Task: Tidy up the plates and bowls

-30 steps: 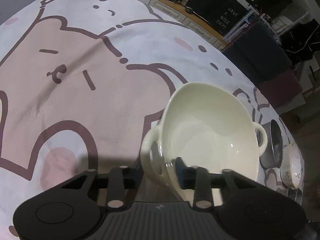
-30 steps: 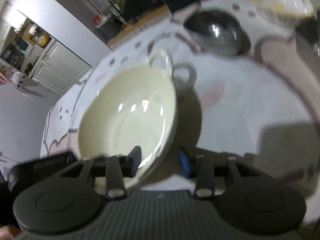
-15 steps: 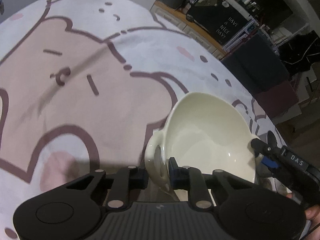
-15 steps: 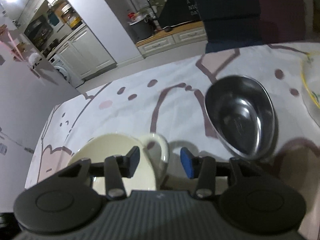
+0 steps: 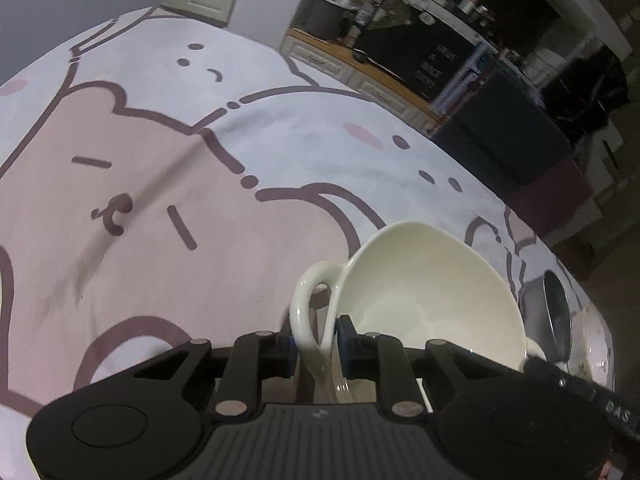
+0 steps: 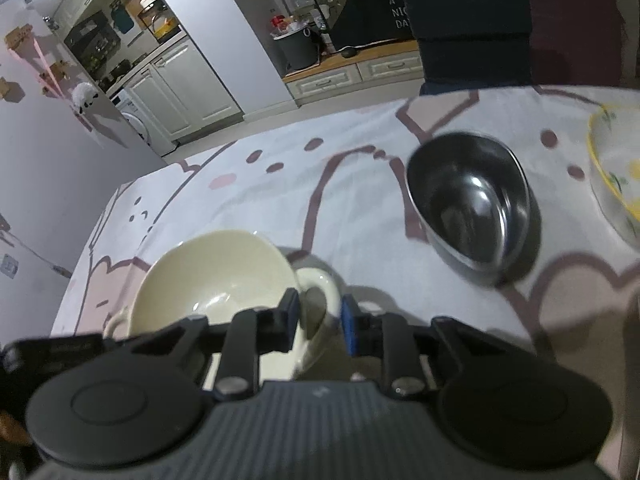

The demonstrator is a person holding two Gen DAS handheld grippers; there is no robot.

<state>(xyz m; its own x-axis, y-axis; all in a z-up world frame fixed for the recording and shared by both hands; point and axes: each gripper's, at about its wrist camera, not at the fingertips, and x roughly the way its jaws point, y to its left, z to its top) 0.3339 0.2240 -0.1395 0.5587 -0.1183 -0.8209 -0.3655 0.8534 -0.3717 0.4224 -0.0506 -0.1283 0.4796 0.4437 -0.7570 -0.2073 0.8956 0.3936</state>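
The left gripper (image 5: 318,344) is clamped on one loop handle of the cream bowl (image 5: 432,292), blue pads pressing the ceramic. The right gripper (image 6: 319,322) has just been closing around the opposite handle, which sits between its jaws; firm contact is unclear. The bowl is glossy, pale, deep, empty, tilted over the cartoon tablecloth (image 5: 200,208). Beyond it stand a steel bowl (image 6: 472,204) and a yellow-rimmed bowl (image 6: 612,184)
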